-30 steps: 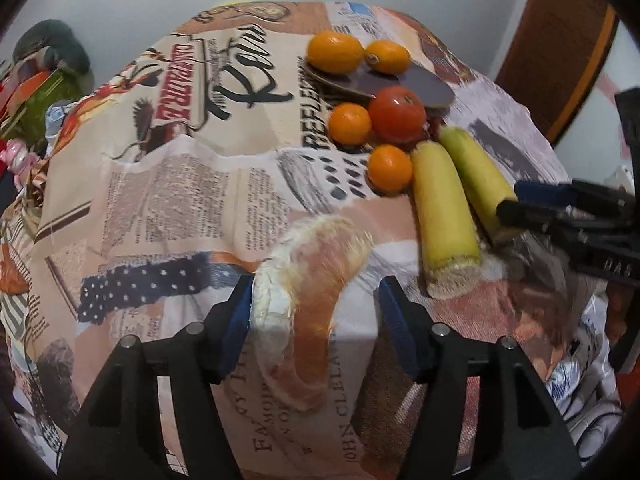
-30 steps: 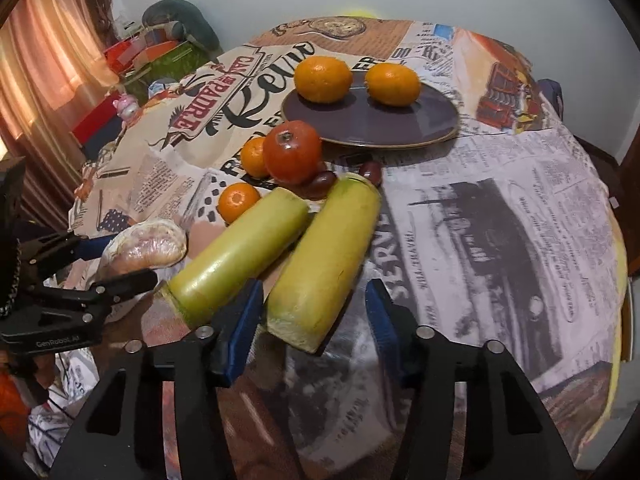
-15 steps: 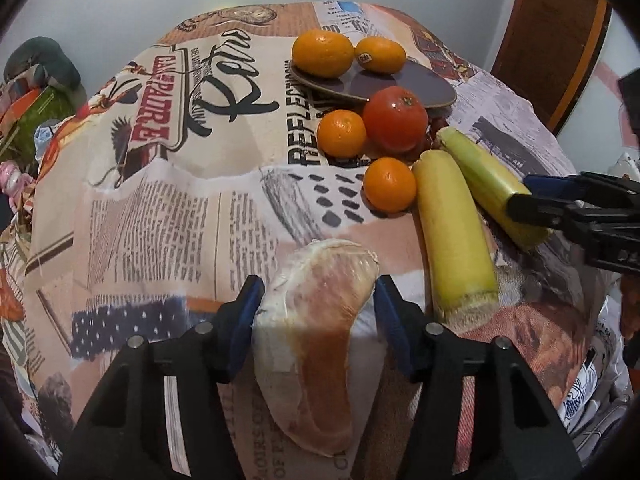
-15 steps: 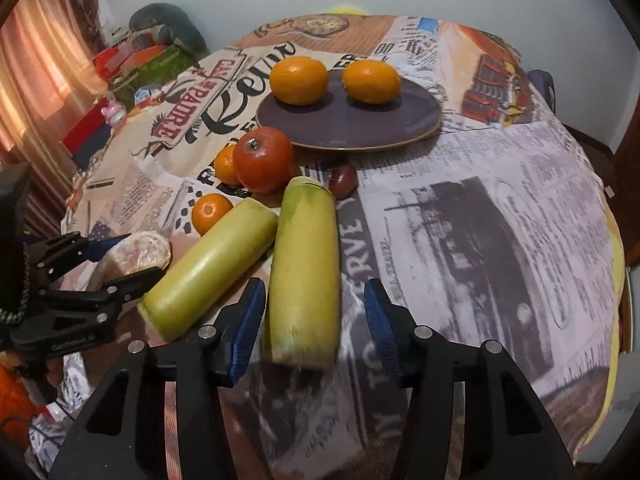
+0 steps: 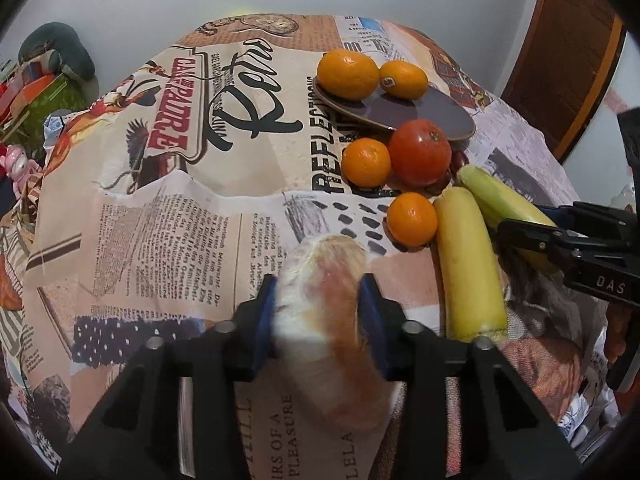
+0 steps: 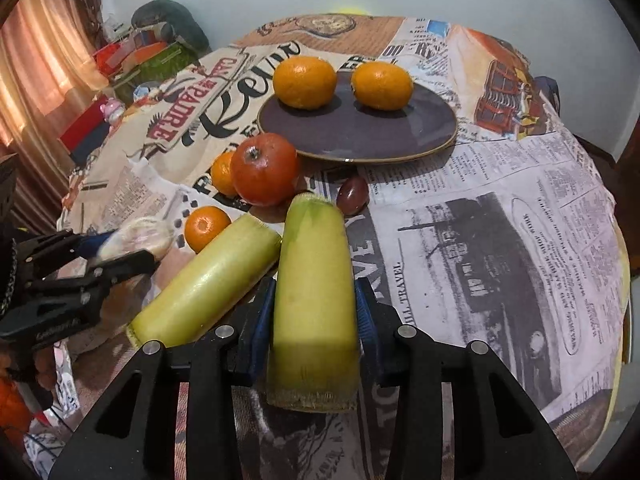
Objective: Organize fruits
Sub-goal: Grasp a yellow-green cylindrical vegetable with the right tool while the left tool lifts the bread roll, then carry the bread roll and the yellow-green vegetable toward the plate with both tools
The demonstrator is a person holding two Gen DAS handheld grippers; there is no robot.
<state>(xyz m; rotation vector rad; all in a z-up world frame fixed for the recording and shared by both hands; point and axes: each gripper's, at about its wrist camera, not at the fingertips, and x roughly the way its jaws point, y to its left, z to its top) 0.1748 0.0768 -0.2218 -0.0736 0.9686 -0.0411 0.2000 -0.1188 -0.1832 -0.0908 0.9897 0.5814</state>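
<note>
Step in hand: grasp. My left gripper [image 5: 320,312] has just been closing, and its blue pads now press both sides of the peeled citrus wedge [image 5: 326,320], which lies on the printed tablecloth [image 5: 160,220] at the near edge of the table. My right gripper [image 6: 314,316] has likewise just been closing, and it pinches the near end of the right-hand pale green stalk [image 6: 314,280]. The second stalk [image 6: 208,284] lies just beside it on the left, touching it near the far end.

The purple plate [image 6: 360,132] sits well apart at the far side and carries two oranges [image 6: 305,82]. A tomato [image 6: 265,168], two small mandarins [image 6: 206,227] and a dark grape-like fruit [image 6: 352,196] lie between my grippers and the plate.

Next move, as I judge it: lift both items clear, then carry them over the loose fruit. The wedge looks soft, so keep the squeeze light. The stalk is held at one end and may tip.
</note>
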